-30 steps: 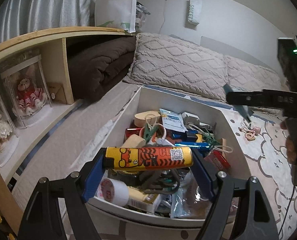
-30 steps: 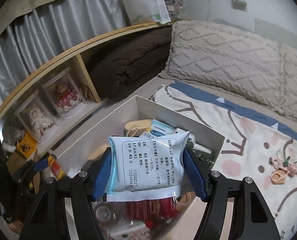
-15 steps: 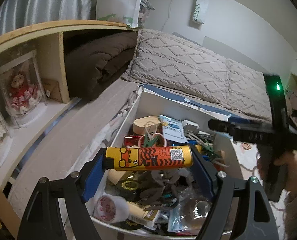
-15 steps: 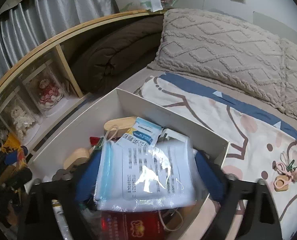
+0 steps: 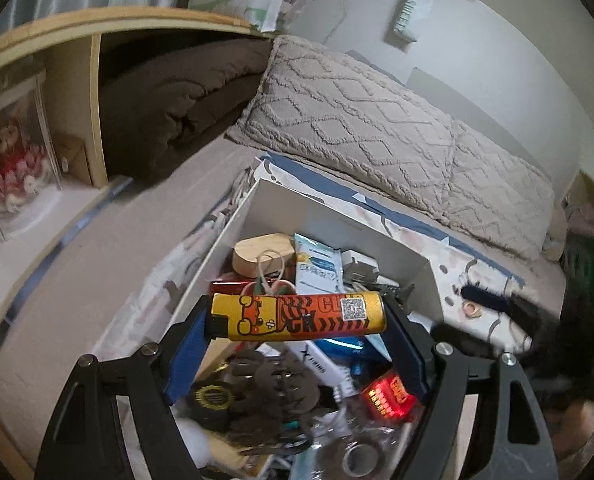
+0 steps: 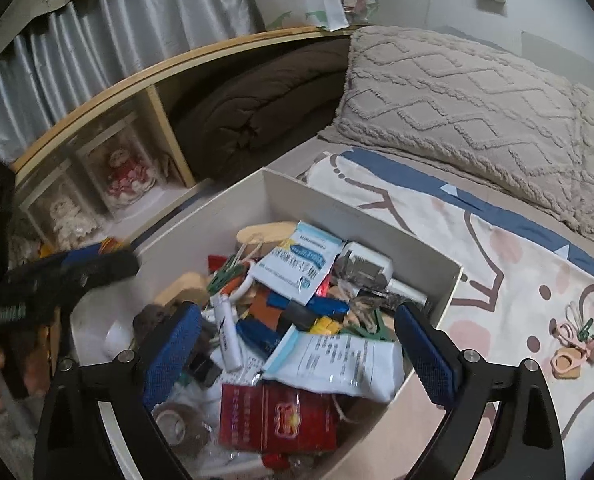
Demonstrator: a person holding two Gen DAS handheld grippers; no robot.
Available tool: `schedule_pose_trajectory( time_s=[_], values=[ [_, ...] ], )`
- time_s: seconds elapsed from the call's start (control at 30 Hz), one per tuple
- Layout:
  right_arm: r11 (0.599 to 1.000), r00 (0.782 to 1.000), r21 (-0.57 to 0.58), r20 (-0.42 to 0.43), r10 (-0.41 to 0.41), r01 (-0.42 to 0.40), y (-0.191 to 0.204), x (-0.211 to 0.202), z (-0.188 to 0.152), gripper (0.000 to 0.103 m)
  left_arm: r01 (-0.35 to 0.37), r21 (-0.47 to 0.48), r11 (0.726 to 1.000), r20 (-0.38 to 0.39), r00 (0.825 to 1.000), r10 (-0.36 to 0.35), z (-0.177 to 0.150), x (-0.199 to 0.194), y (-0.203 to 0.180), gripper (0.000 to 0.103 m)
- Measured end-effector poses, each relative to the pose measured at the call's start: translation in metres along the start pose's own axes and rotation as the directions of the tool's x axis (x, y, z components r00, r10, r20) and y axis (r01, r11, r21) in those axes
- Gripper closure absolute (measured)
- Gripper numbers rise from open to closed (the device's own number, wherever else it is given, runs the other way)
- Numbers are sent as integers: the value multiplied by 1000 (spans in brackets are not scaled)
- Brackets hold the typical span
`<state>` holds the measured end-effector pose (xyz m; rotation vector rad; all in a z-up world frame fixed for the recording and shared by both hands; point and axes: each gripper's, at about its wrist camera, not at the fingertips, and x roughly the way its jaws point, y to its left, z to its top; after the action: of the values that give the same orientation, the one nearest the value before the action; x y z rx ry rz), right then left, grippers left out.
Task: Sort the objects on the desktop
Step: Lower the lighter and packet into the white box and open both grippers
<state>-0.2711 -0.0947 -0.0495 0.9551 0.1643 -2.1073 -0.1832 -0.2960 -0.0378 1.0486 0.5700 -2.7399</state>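
A white box [image 6: 337, 210] on the bed is full of small items; it also shows in the left wrist view [image 5: 321, 216]. My left gripper [image 5: 297, 316] is shut on a yellow-orange tube [image 5: 297, 316] with a cartoon tiger, held crosswise above the box. My right gripper [image 6: 297, 344] is open and empty above the box. A white sachet [image 6: 337, 364] with printed text lies on the pile below it, on a red carton [image 6: 281, 416]. A second blue-white sachet [image 6: 297, 260] lies further back.
A patterned blanket [image 6: 517, 264] lies right of the box, with pink clips [image 6: 577, 344] on it. Knitted pillows [image 6: 457, 96] lie behind. A wooden shelf [image 6: 153, 92] with a brown duvet and boxed dolls [image 6: 125, 176] stands to the left.
My right gripper opened and let go of the white sachet, which dropped onto the pile in the box. My left gripper kept the tube and moved further over the box.
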Motion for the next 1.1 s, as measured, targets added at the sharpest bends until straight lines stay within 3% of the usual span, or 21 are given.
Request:
schedule_pose_trajectory(
  time_s=[0.2,0.63,0.87,0.93,0.97,1.1],
  values=[
    [1000,1000,-22,-16,21,-22,3,-4,-12,6,-7,-156,988,-30,1000,2,8,13,6,22],
    [997,998,-31,-20,65,-65,-3,-8,-22,6,-72,-286,956,-127,991,37,19,58,-3,22],
    [996,996,-11,-20,86,-86,-8,-8,-25,6,-163,-310,937,-89,986,143,20,60,4,22],
    [996,996,-10,-20,86,-86,-8,-9,-25,6,-168,-311,935,-66,986,154,20,58,6,14],
    [996,996,-12,-19,87,-87,-8,-9,-26,6,-162,-322,933,-57,987,152,19,56,8,1],
    [996,996,-14,-10,89,-89,-10,-12,-28,6,-151,-363,920,-18,988,155,16,45,12,0]
  ],
)
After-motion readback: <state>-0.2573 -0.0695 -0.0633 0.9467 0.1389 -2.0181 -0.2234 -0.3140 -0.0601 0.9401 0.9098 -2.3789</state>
